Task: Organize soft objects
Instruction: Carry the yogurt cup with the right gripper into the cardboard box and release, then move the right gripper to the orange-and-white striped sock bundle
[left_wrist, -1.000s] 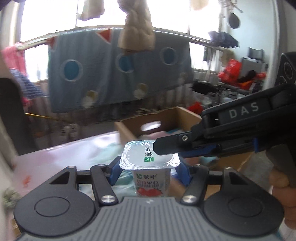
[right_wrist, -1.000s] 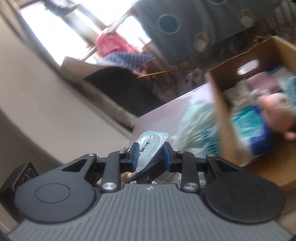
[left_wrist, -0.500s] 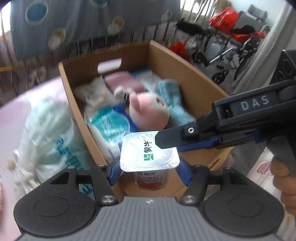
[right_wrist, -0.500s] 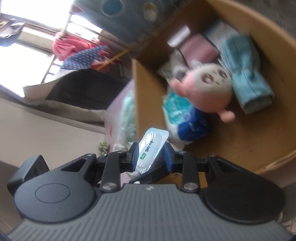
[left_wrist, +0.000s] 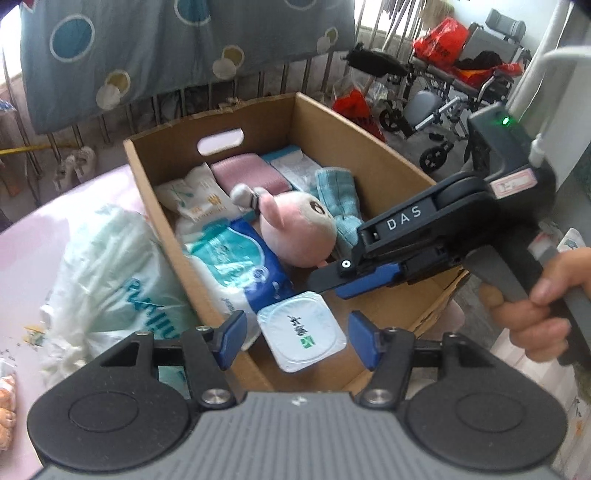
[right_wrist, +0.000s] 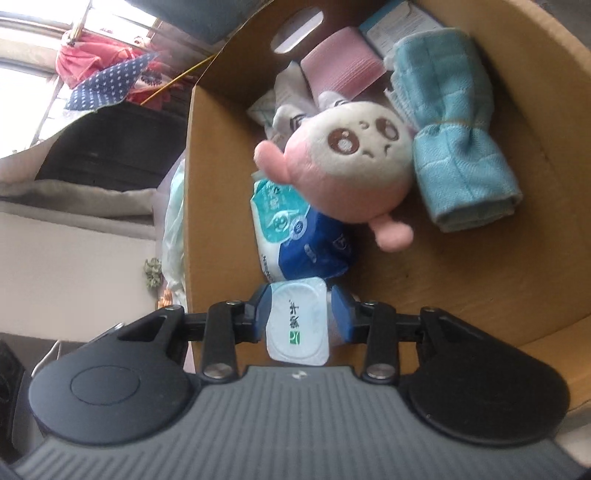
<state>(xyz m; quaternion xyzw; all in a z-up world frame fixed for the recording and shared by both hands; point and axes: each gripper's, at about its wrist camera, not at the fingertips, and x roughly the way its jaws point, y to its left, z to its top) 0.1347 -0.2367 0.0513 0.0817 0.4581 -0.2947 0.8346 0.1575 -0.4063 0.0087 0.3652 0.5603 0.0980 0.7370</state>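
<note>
A small yoghurt cup (left_wrist: 301, 332) with a white foil lid sits low over the near corner of the cardboard box (left_wrist: 369, 147). My left gripper (left_wrist: 297, 338) is open, its blue pads standing clear on either side of the cup. My right gripper (left_wrist: 328, 284) reaches in from the right, held by a hand (left_wrist: 535, 306). In the right wrist view its jaws are opening with the cup (right_wrist: 297, 321) between them. One pad is at the lid's edge and the other shows a small gap. The box (right_wrist: 221, 184) holds a pink plush (right_wrist: 351, 166) and a blue towel roll (right_wrist: 461, 166).
Also in the box are a blue-and-white tissue pack (left_wrist: 240, 266), a pink roll (left_wrist: 247, 175) and white packets at the back. A white plastic bag (left_wrist: 110, 266) lies on the pink table (left_wrist: 55, 221) left of the box. Wheelchairs (left_wrist: 443, 92) stand behind on the right.
Both grippers tipped down and came over the box. The cup moved from above the table into the box's near corner and its lid turned around. The right jaws have widened.
</note>
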